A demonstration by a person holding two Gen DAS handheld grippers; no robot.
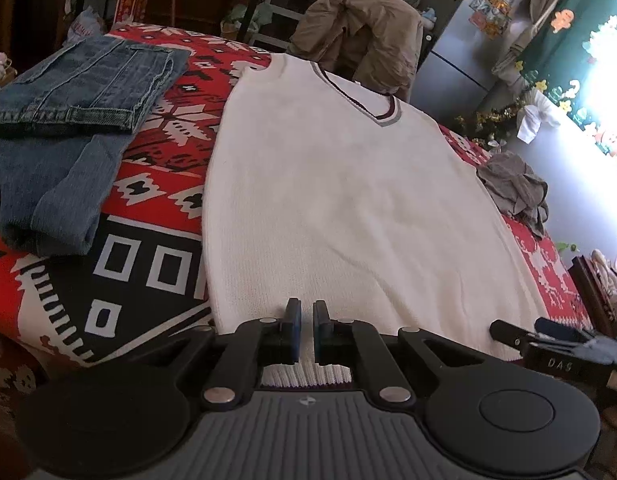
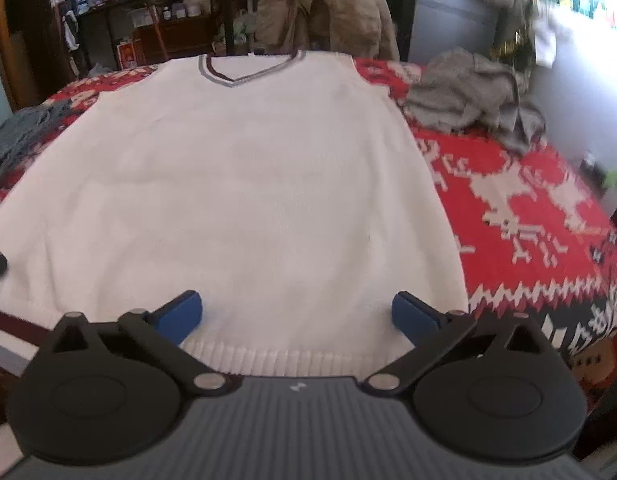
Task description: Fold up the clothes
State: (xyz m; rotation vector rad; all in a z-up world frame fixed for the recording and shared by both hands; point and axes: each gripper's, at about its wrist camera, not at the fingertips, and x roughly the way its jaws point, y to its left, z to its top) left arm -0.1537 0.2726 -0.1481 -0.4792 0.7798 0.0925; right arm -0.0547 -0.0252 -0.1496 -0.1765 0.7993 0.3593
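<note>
A: What takes up the most room?

B: The red patterned cloth [image 2: 528, 216] over the tabletop. Spread flat on it is the white knit vest [image 1: 340, 200], neckline at the far edge, ribbed hem nearest the cameras.

A: And around it?

B: In the left wrist view, folded jeans [image 1: 80, 84] and a blue knit piece [image 1: 48, 196] lie to the vest's left. A crumpled grey garment [image 2: 468, 96] sits off its right side, near the far corner. A tan jacket [image 1: 356, 36] hangs just behind the neckline.

A: The tools?

B: The left tool [image 1: 306, 332] has its pads nearly together at the hem, with white knit showing in the narrow gap; it looks pinched on the vest. The right tool [image 2: 296, 314] stands wide apart over the hem, gripping nothing.
</note>
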